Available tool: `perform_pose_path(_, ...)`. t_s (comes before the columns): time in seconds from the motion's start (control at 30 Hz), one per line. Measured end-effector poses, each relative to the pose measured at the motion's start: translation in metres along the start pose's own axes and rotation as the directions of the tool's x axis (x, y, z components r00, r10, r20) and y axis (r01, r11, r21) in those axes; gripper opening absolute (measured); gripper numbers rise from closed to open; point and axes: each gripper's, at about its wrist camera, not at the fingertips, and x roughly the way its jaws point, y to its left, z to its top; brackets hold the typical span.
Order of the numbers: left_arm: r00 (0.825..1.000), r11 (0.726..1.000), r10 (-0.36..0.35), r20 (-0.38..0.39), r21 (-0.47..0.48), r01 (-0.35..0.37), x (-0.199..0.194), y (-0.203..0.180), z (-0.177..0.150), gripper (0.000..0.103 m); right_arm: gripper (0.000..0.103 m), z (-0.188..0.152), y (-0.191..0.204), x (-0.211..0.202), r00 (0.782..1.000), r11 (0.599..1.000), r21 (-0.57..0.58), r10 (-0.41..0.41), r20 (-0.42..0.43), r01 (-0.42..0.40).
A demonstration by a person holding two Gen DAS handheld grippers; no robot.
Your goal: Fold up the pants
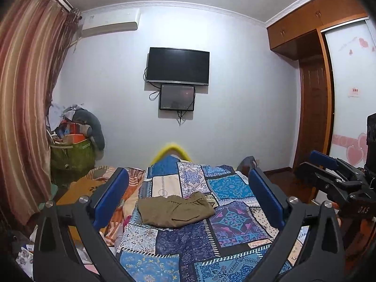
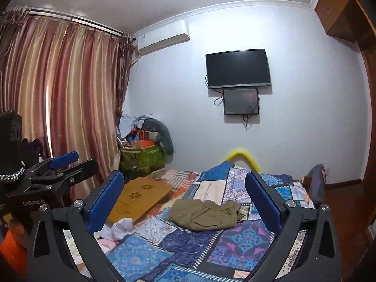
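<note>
Blue-padded fingers of the left tool [image 1: 188,196] spread wide apart and hold nothing, raised above the bed; the right tool [image 2: 184,197] is likewise spread wide and empty. Between each pair of fingers lie the pants [image 1: 175,211], one olive-khaki pair, bunched into a loose heap with the elastic waistband on the far side, resting on the middle of the bed and touched by neither tool.

Under them is a patchwork quilt [image 1: 188,242] of blue, purple and cream panels covering the bed. To its left sit a striped orange blanket [image 1: 131,188], a tan board [image 2: 141,195] with two flower-shaped cut-outs, and some white crumpled cloth [image 2: 121,226]. A yellow curved rail [image 1: 170,150] rises at the foot of the bed.

On the pale far wall hang two dark screens, a larger television [image 1: 177,67] with a smaller monitor [image 1: 177,97] just below it, cables dangling. One air conditioner [image 1: 110,24] is mounted near the ceiling, beside striped pink curtains [image 2: 58,94]. A green bin [image 1: 70,157] heaped with clothes stands in the corner. A wooden wardrobe [image 1: 312,33] with heart stickers fills the right side.

Seen from the right wrist, the left tool's body reads "GenRobot.AI".
</note>
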Motion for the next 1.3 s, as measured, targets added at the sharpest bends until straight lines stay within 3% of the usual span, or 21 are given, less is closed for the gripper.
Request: perform_pose_path(1.3,0.999,0.999,-0.039,-0.025,0.029,0.04,0.0054,-0.0065,-0.0051,0.103,0.103,0.0013,-0.0089,-0.0054,0.999,0.998,0.035,-0.043,-0.003,0.043)
